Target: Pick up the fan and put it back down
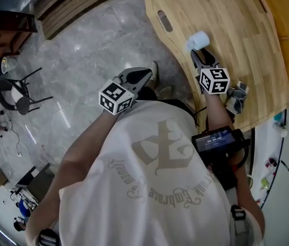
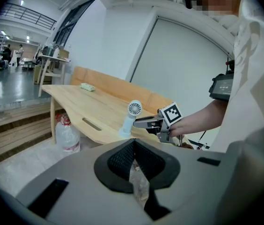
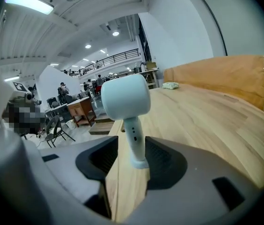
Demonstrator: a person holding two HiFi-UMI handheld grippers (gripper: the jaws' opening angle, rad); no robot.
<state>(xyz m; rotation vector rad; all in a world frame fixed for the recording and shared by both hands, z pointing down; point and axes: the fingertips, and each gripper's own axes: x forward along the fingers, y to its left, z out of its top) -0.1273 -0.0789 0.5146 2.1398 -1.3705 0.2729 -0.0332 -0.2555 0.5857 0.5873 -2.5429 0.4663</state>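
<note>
A small white handheld fan [image 1: 198,40] stands upright on its base near the edge of the wooden table [image 1: 231,19]. In the right gripper view its handle [image 3: 135,139] rises between the two black pads, with a gap on each side. My right gripper [image 1: 198,56] is open around that handle, and its pads do not press on it. The left gripper view shows the fan [image 2: 131,115] with the right gripper [image 2: 143,122] reaching to it from the right. My left gripper [image 1: 143,76] hangs off the table over the floor, jaws shut and empty [image 2: 133,150].
A slot [image 1: 164,20] is cut into the tabletop. A small pale object [image 3: 171,85] lies far back on the table. A plastic jug [image 2: 67,134] stands under it. A grey-white item [image 1: 236,97] sits at the table's near edge. A chair [image 1: 16,94] stands on the floor at left.
</note>
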